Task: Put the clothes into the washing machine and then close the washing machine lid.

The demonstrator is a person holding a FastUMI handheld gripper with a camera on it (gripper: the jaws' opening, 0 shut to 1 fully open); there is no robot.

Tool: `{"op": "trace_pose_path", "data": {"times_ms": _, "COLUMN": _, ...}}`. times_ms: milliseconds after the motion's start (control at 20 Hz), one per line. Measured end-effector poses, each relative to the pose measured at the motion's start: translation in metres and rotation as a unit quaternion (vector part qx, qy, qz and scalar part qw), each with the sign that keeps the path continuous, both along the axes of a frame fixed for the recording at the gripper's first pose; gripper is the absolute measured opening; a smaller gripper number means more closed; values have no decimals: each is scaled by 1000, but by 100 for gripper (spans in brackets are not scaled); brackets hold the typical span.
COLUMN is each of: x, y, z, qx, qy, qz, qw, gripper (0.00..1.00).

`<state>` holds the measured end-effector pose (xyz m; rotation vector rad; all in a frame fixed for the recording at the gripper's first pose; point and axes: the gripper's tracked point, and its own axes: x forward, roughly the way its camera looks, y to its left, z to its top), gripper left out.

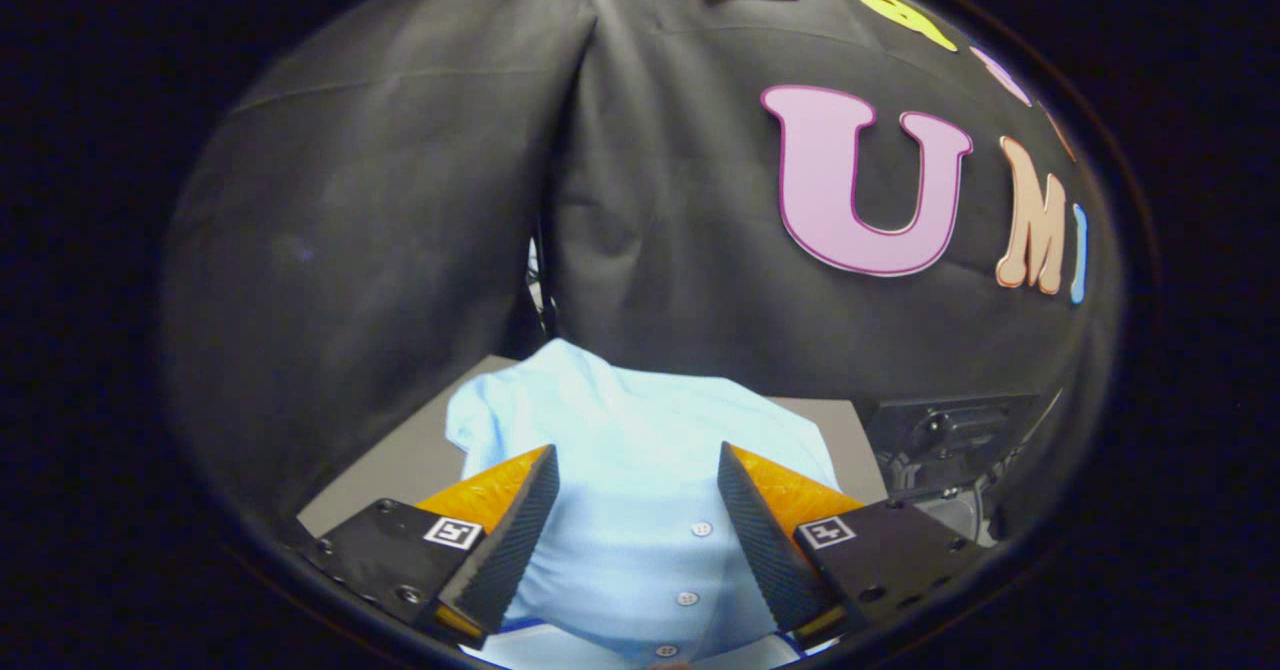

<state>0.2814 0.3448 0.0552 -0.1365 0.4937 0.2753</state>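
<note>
Hovering wide open, the gripper (636,510) is being held over the shirt (640,450). Only a thin top fold is perhaps being risked, so slipping is likely.

I see a grey surface (400,455) against the booth's black cloth wall. A pale blue buttoned shirt (640,450) lies spread flat on it, covering most of the middle, bare grey showing on either side.

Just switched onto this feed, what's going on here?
A person's handheld gripper is open, its fingers spread either side of a light blue buttoned shirt lying on a grey table. Neither finger visibly presses the cloth, so no grasp yet. A dark machine sits beyond the right finger.
</note>
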Motion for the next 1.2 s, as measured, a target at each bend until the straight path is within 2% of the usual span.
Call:
{"op": "trace_pose_path", "data": {"times_ms": 150, "x": 0, "y": -10, "z": -3, "qx": 14, "qy": 20, "qz": -8, "qw": 1000, "gripper": 98}}
{"op": "trace_pose_path", "data": {"times_ms": 250, "x": -9, "y": -13, "z": -35, "qx": 12, "qy": 88, "qz": -8, "qw": 996, "gripper": 98}}
{"op": "trace_pose_path", "data": {"times_ms": 350, "x": -1, "y": -9, "z": -35, "qx": 1, "qy": 87, "qz": 5, "qw": 996, "gripper": 99}}
{"op": "trace_pose_path", "data": {"times_ms": 400, "x": -5, "y": -12, "z": -35, "qx": -9, "qy": 99, "qz": 11, "qw": 995, "gripper": 86}}
{"op": "trace_pose_path", "data": {"times_ms": 550, "x": 0, "y": -16, "z": -33, "qx": -43, "qy": 79, "qz": 12, "qw": 996, "gripper": 45}}
{"op": "trace_pose_path", "data": {"times_ms": 600, "x": -4, "y": -12, "z": -30, "qx": -51, "qy": 72, "qz": 25, "qw": 996, "gripper": 31}}
{"op": "trace_pose_path", "data": {"times_ms": 650, "x": -4, "y": -7, "z": -30, "qx": -34, "qy": 63, "qz": 27, "qw": 997, "gripper": 18}}
{"op": "trace_pose_path", "data": {"times_ms": 700, "x": -12, "y": 2, "z": -30, "qx": -22, "qy": 67, "qz": 55, "qw": 996, "gripper": 6}}
{"op": "trace_pose_path", "data": {"times_ms": 750, "x": -19, "y": 5, "z": -24, "qx": -12, "qy": 64, "qz": 77, "qw": 995, "gripper": 6}}
{"op": "trace_pose_path", "data": {"times_ms": 950, "x": -31, "y": 4, "z": 3, "qx": 16, "qy": 30, "qz": 97, "qw": 995, "gripper": 6}}
{"op": "trace_pose_path", "data": {"times_ms": 1200, "x": -44, "y": -24, "z": 51, "qx": 19, "qy": -16, "qz": 123, "qw": 992, "gripper": 5}}
